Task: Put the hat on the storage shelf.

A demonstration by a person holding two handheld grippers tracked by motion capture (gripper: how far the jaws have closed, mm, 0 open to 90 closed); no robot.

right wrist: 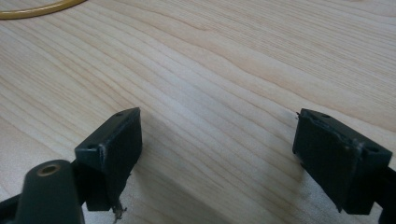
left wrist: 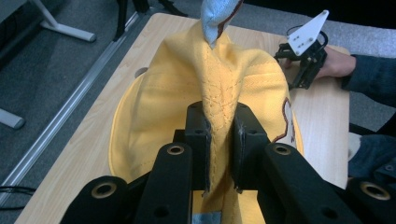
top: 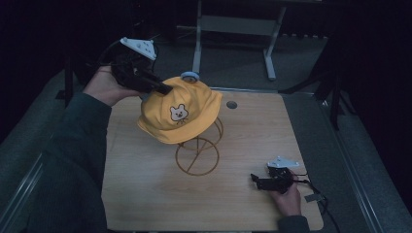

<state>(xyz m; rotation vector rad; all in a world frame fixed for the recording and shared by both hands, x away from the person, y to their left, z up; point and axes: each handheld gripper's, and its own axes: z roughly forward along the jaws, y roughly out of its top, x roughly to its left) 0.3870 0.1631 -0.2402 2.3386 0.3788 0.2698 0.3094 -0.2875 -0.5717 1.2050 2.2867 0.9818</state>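
Left hand-held gripper has its jaws pinched tight on a fold of the yellow fabric cap with a bear face, which sits on the gold wire stand. Right hand-held gripper rests wide open on the light wooden counter, holding nothing.

Your high view looks forward and down on the whole table from your side. Your left gripper view sits close behind the yellow cap, facing across the table (the cap appears in both). Your right gripper view looks along bare tabletop at close range.
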